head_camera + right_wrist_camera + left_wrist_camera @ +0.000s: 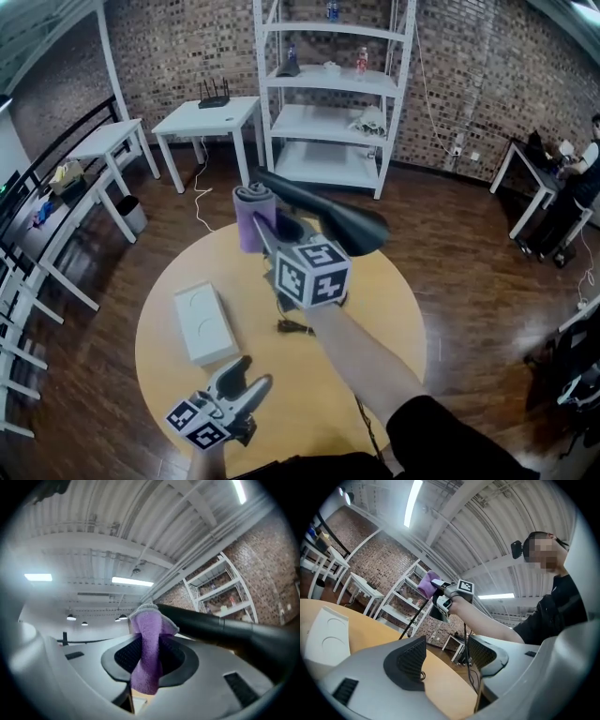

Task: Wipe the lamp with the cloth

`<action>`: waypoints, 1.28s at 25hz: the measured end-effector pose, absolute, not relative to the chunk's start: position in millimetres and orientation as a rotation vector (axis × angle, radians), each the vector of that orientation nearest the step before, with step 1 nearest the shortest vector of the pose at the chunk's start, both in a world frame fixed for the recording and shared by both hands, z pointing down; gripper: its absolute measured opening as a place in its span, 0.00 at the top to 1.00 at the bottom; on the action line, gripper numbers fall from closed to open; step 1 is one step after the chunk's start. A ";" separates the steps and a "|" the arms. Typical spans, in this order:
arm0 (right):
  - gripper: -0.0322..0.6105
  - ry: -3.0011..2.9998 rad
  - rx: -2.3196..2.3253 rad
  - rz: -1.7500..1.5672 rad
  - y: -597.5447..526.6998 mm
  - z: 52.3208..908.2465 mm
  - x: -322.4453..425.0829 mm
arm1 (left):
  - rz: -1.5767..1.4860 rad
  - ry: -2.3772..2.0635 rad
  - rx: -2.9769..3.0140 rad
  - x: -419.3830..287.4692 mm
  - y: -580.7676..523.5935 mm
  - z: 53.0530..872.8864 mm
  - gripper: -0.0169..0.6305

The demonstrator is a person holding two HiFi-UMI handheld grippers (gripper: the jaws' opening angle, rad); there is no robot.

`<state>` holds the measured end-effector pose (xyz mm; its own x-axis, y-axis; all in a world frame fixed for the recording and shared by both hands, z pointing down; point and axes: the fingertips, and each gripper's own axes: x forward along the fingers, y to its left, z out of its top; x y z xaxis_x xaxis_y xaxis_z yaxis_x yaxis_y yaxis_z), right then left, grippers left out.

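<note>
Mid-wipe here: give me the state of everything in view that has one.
Purple terry cloth: bunched, clamped in the right tool, its top beside the lamp; contact unclear.
Right tool: shut on the cloth, raised above the table.
Left tool: open, empty, low near the table edge.
Black desk lamp: head up over the round wooden table; lit or not, cannot tell.
White flat box: lying flat on the table.

My right gripper (269,231) and forearm hide the foot of the lamp (349,223) in the head view; in the right gripper view the lamp runs off the right edge. The small things on the shelf (328,124) behind the lamp are too tiny to tell.
</note>
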<state>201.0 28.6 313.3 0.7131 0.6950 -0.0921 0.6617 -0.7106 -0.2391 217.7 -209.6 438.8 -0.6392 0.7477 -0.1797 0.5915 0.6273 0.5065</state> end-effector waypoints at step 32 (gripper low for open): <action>0.80 -1.299 -2.397 -0.170 60.5 565.0 136.3 | 0.720 2.414 1.158 226.8 -227.4 477.1 0.56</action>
